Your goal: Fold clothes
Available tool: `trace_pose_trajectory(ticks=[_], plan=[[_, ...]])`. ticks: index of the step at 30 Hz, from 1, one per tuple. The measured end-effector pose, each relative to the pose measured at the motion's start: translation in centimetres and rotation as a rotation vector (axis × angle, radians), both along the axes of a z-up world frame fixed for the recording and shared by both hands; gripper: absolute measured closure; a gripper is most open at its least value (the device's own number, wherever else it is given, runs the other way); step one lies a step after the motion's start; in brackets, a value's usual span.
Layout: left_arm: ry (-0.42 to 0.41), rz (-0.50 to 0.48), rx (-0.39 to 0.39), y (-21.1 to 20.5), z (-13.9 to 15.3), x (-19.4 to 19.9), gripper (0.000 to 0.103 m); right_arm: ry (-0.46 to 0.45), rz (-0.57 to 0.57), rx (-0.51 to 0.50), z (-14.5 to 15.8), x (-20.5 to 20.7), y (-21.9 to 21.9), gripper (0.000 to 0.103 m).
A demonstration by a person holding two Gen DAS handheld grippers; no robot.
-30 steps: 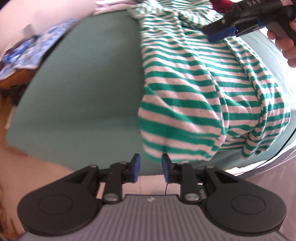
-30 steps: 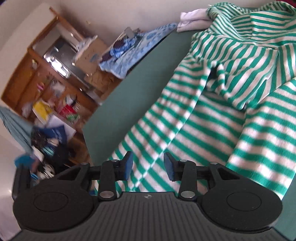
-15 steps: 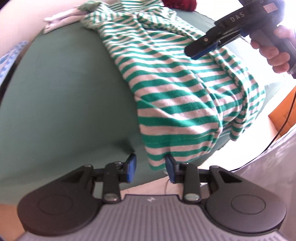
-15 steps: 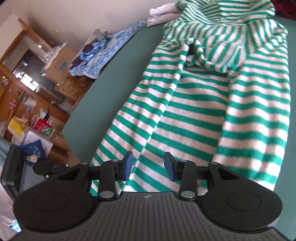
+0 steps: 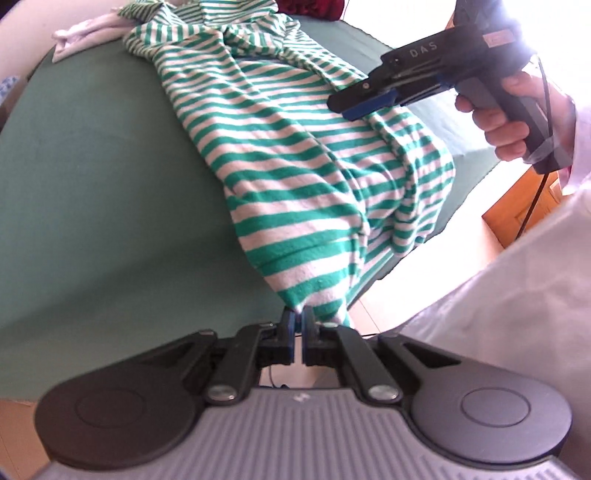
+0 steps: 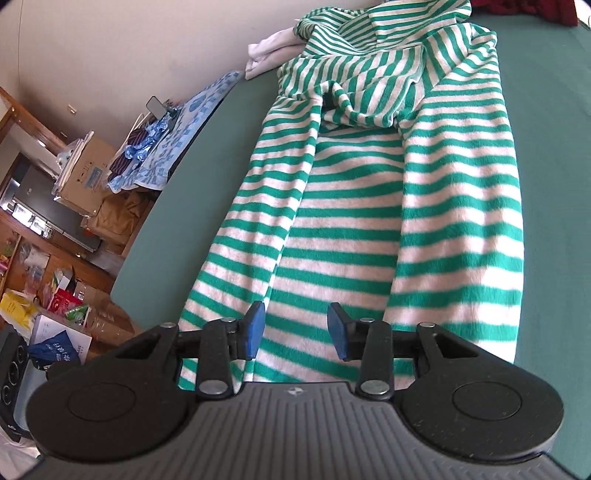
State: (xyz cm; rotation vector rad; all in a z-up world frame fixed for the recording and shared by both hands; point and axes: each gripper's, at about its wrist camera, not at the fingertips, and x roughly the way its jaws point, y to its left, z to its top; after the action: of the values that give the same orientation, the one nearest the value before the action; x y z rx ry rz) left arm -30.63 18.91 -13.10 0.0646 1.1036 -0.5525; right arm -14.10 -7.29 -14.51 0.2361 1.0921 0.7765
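Observation:
A green-and-white striped garment [image 5: 288, 166] lies lengthwise on a green bed [image 5: 92, 184], its lower hem hanging over the near edge. My left gripper [image 5: 298, 314] is shut on the lower corner of that hem, and the cloth bunches into the pads. In the right wrist view the same garment [image 6: 351, 221] fills the middle, creased near its top. My right gripper [image 6: 295, 325] hovers open over the lower part with nothing pinched. It also shows in the left wrist view as the right gripper [image 5: 351, 105], held by a hand [image 5: 498, 122] above the garment's right side.
A white cloth [image 6: 269, 51] and a dark red cloth [image 6: 535, 9] lie at the far end of the bed [image 6: 207, 184]. Left of the bed are a blue patterned cloth [image 6: 184, 125], a cardboard box [image 6: 88, 166] and cluttered shelves. Wooden furniture [image 5: 517, 214] stands at the right.
My left gripper moved up to the hem corner and shut on it. The right gripper swung over the garment's lower part and stayed open.

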Motion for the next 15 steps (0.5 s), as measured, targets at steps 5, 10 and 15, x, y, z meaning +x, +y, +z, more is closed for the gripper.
trace_pose_trajectory(ticks=[5,10,15], plan=[[0.023,0.021,0.025,-1.5,-0.8,-1.1,0.103,0.018,0.084,0.018,-0.2,-0.3,0.2,0.061],[0.002,0.095,-0.015,-1.2,1.8,-2.0,0.103,0.032,0.222,0.062,0.2,-1.3,-0.1,0.061],[0.142,0.105,0.182,-1.2,-3.3,-2.3,0.103,0.088,0.341,0.071,-1.2,-2.8,0.4,0.058]])
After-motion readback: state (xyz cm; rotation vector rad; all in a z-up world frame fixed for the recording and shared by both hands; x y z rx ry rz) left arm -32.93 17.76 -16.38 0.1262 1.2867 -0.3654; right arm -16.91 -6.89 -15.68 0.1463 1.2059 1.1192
